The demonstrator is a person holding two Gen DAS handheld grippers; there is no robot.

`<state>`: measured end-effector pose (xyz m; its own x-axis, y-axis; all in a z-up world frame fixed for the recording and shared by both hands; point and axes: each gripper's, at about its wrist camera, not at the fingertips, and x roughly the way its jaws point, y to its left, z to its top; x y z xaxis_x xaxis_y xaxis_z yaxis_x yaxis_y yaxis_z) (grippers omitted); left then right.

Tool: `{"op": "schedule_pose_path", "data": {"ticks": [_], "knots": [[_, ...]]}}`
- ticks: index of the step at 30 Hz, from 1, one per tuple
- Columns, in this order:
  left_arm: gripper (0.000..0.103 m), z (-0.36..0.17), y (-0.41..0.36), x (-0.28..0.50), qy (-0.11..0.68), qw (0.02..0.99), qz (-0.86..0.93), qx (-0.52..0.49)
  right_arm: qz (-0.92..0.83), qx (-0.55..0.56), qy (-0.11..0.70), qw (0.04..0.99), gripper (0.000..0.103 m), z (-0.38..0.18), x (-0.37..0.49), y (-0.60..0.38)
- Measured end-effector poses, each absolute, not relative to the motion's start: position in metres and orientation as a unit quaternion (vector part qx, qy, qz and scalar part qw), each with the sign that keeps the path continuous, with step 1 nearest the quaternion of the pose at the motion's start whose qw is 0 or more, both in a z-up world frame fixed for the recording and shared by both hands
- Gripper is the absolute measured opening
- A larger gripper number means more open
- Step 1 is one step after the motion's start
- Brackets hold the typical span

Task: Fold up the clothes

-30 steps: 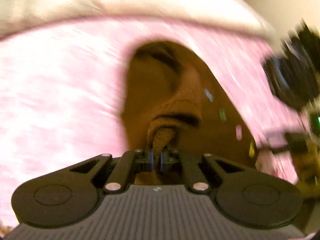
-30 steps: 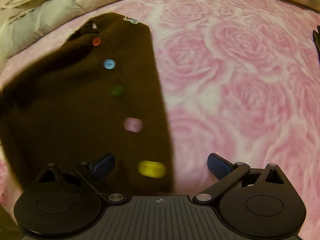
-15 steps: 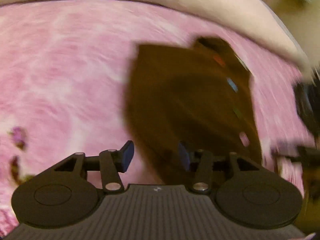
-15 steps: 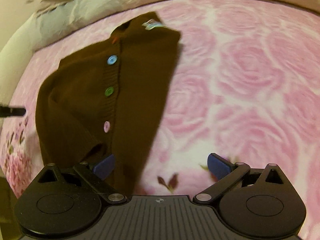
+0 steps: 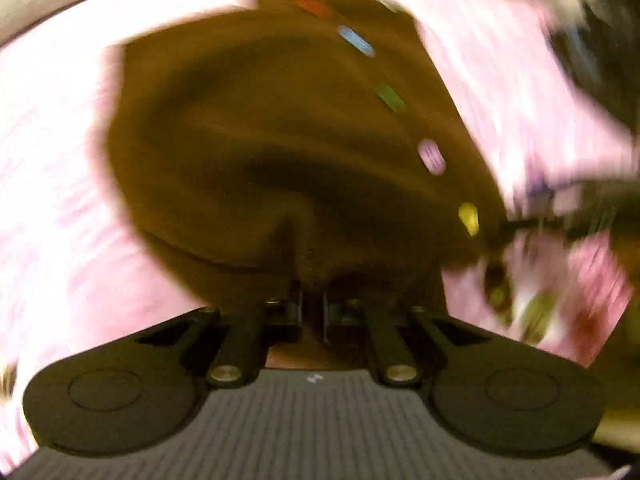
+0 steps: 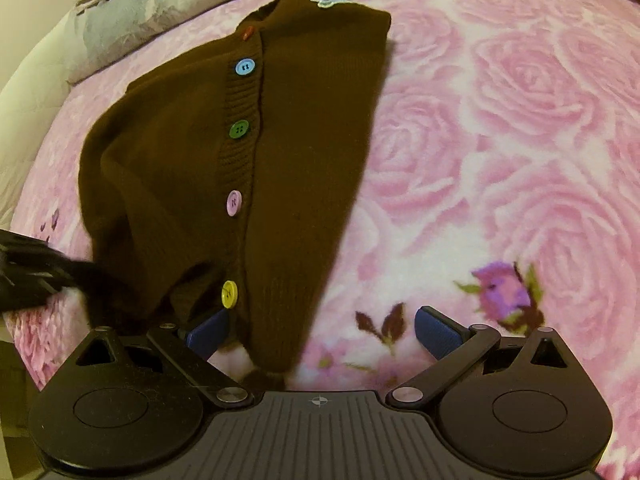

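Brown knit wool, a buttoned cardigan [image 6: 256, 152], lies on the bed's pink rose blanket [image 6: 500, 128], with a grey pillow [image 6: 132, 20] beyond its collar. Going left to right: the left tongs [image 5: 312, 312] are pinched narrow on the cardigan's near hem at its left corner, the cloth bunching up from the bite, though that view is badly blurred. The right tongs [image 6: 322, 332] stand wide, holding nothing, astride the hem's right part just past the yellow button [image 6: 229, 294].

The fold looks barely started: the left sleeve seems tucked over the front, the body is unfolded, and the right side and the halving remain.

The long axis runs from hem, near the tongs, away to the collar, leaning slightly right.
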<state>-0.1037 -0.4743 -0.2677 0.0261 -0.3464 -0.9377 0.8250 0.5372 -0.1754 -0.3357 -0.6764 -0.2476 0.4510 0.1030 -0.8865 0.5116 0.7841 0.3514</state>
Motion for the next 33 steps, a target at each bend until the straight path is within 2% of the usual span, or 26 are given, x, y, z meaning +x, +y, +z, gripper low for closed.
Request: {"op": "schedule_pose_path", "data": {"ticks": [5,11,14,16,17,20,24,26,28,33], "knots": [[0.006,-0.224,-0.366,-0.045,0.571,0.737,-0.331,0.143,-0.112,0.297,0.487,0.813,0.102,-0.237,-0.326,-0.661],[0.009,-0.254,-0.318,-0.014,0.626,0.730,-0.257,0.093,-0.086,0.303,0.474,0.822,0.102,-0.246,-0.306,-0.641],[0.020,-0.259,-0.333,-0.036,0.598,0.734,-0.272,0.174,-0.077,0.311,0.470,0.822,0.102,-0.254,-0.296,-0.632],[0.040,-0.264,-0.341,-0.049,0.583,0.726,-0.295,0.213,-0.071,0.316,0.468,0.822,0.102,-0.259,-0.289,-0.626],[0.043,-0.267,-0.345,-0.055,0.575,0.722,-0.306,0.233,-0.071,0.320,0.465,0.823,0.102,-0.260,-0.287,-0.622],[0.044,-0.272,-0.353,-0.070,0.533,0.727,-0.315,0.296,-0.066,0.336,0.459,0.820,0.102,-0.261,-0.282,-0.607],[0.044,-0.259,-0.365,-0.118,0.395,0.708,-0.386,0.440,-0.062,0.373,0.462,0.802,0.102,-0.261,-0.272,-0.588],[0.046,-0.259,-0.367,-0.142,0.359,0.678,-0.436,0.470,-0.061,0.400,0.463,0.788,0.102,-0.262,-0.265,-0.584],[0.053,-0.264,-0.370,-0.162,0.331,0.649,-0.478,0.491,-0.058,0.433,0.453,0.777,0.102,-0.262,-0.257,-0.589],[0.056,-0.299,-0.389,-0.195,0.259,0.594,-0.530,0.547,-0.041,0.482,0.374,0.791,0.102,-0.243,-0.221,-0.608]]}}
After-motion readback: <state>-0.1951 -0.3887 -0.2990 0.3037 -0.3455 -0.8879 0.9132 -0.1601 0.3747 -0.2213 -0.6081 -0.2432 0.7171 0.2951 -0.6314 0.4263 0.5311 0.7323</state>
